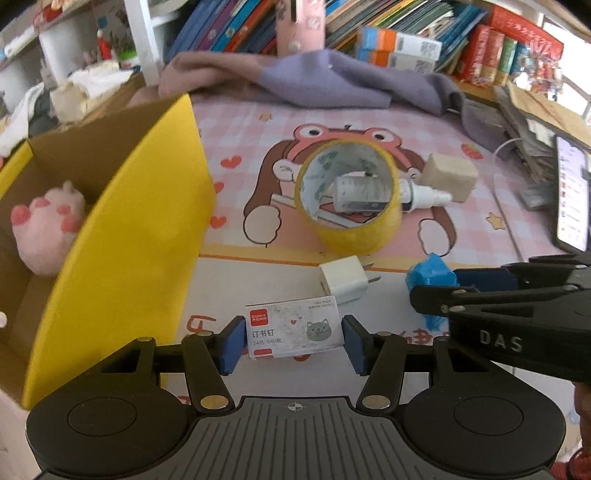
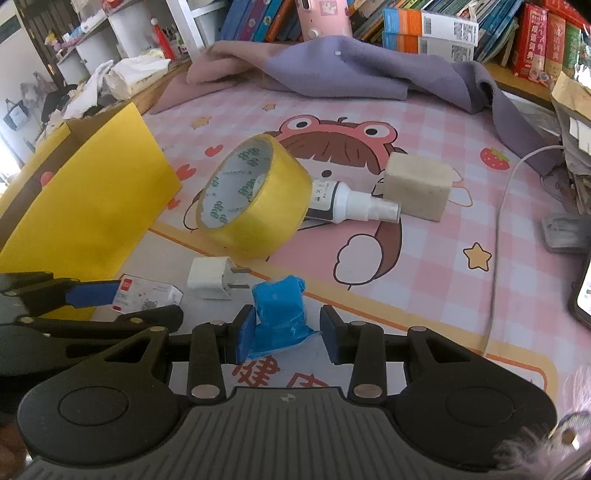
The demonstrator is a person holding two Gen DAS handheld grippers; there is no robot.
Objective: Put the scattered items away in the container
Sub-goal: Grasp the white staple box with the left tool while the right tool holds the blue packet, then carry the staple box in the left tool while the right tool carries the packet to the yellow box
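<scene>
My left gripper (image 1: 293,341) is open around a white staples box (image 1: 293,326) with a cat picture; the pads sit at its two ends. My right gripper (image 2: 286,334) is open around a crumpled blue packet (image 2: 280,314), which touches the left pad. The yellow cardboard box (image 1: 122,243) stands at the left with a pink plush toy (image 1: 46,225) inside. On the mat lie a white charger plug (image 1: 343,278), a yellow tape roll (image 1: 351,199), a white spray bottle (image 2: 351,205) and a beige block (image 2: 419,184).
A purple cloth (image 2: 351,70) lies at the back of the pink cartoon mat (image 2: 424,251). Books (image 2: 424,26) line the back. A phone (image 1: 572,195) and a white cable (image 2: 498,229) lie at the right, beside stacked papers (image 1: 535,122).
</scene>
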